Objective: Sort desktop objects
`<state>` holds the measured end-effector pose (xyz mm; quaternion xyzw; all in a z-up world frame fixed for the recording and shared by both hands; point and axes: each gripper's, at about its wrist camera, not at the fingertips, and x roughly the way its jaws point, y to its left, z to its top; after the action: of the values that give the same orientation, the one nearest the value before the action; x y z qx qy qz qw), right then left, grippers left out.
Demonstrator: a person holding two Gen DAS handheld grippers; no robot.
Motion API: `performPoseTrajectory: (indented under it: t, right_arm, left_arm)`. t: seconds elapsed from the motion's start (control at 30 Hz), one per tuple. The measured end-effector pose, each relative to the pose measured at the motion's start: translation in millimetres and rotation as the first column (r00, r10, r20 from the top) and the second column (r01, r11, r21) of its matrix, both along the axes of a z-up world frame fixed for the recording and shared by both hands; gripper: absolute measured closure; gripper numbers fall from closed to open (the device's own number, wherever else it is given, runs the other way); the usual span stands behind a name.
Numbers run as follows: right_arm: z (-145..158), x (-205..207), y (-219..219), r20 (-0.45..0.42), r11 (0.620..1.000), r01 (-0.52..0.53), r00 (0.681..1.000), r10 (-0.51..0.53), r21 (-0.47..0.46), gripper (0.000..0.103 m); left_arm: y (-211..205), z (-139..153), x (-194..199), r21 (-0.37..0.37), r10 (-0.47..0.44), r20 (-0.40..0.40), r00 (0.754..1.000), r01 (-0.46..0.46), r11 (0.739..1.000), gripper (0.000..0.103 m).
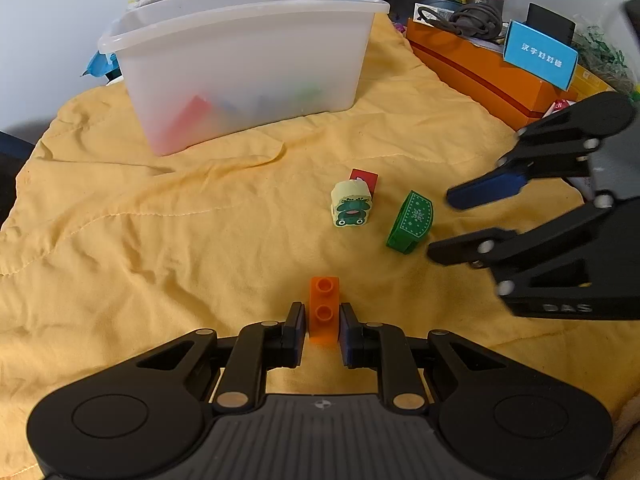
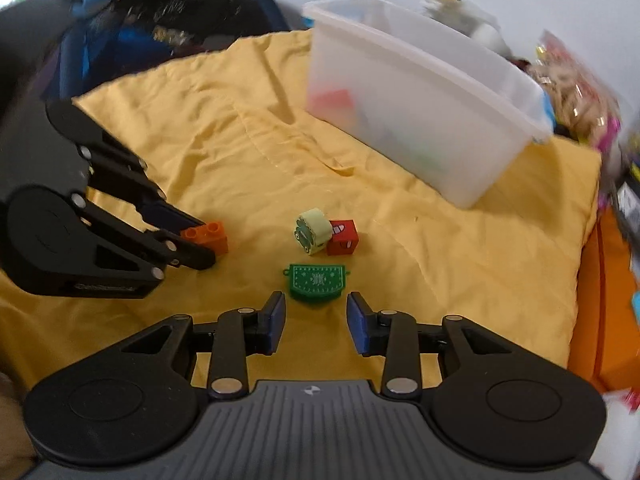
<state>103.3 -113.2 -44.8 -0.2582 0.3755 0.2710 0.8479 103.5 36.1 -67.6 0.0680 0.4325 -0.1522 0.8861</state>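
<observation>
An orange two-stud brick [image 1: 324,300] [image 2: 212,236] rests on the yellow cloth, and my left gripper [image 1: 322,314] [image 2: 202,240] is shut on it, pads pressed against both sides. A flat green patterned piece [image 2: 316,282] [image 1: 412,220] lies just ahead of my right gripper [image 2: 316,312] [image 1: 444,222], which is open with nothing between its pads. Beyond the green piece, a pale yellow frog block [image 1: 350,204] [image 2: 312,236] leans against a red block [image 1: 366,180] [image 2: 344,238].
A translucent white bin [image 1: 248,72] [image 2: 440,136] with coloured pieces inside stands at the back of the cloth [image 1: 160,220]. An orange box [image 1: 480,72] with a blue card [image 1: 540,56] borders the right edge. Clutter fills the space behind the bin.
</observation>
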Motion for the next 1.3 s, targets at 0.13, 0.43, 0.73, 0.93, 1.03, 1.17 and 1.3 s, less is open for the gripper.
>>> performPoseTrajectory:
  t: [0.13,0.43,0.73,0.93,1.03,1.17,1.3]
  right_arm:
    - [-7.8,14.1,3.2,-0.062,1.000,0.021,0.998,-0.020,0.017,0.064]
    - [-21.8,33.9,19.9,-0.051,0.999,0.007,0.999,-0.005,0.044,0.059]
    - [0.9,20.5,9.1,-0.036,0.997,-0.029,0.999,0.027,-0.069,0.065]
    - [-22.1,-7.3,14.1,-0.022,0.917,-0.231,0.971,0.237,-0.324,0.064]
    - [-20.5,-14.5,13.8,-0.008,0.926,-0.246,0.967,0.255,-0.288,0.054]
    - [-8.9,-16.9,9.6,-0.035,0.960,-0.239,0.971,0.236,-0.145,0.048]
    - [0.7,-9.9,-1.5,-0.038,0.997,-0.062,0.997,0.061,-0.042,0.048]
  left_arm:
    - [0.9,0.5,0.2,-0.001,-0.007,-0.002,1.000,0.007,1.000,0.081]
    - [3.3,0.4,-1.0,-0.009,-0.014,-0.001,1.000,0.014,1.000,0.081]
    - [3.5,0.7,0.2,-0.009,-0.021,-0.004,1.000,0.021,1.000,0.081]
    - [4.2,1.6,-0.2,-0.012,-0.021,-0.007,1.000,0.021,1.000,0.081]
    - [4.1,1.7,0.3,-0.011,-0.021,-0.007,1.000,0.021,1.000,0.081]
    - [4.9,1.3,0.2,-0.015,-0.016,-0.008,1.000,0.015,1.000,0.081]
    - [3.7,0.8,0.0,-0.009,-0.012,-0.004,1.000,0.012,1.000,0.081]
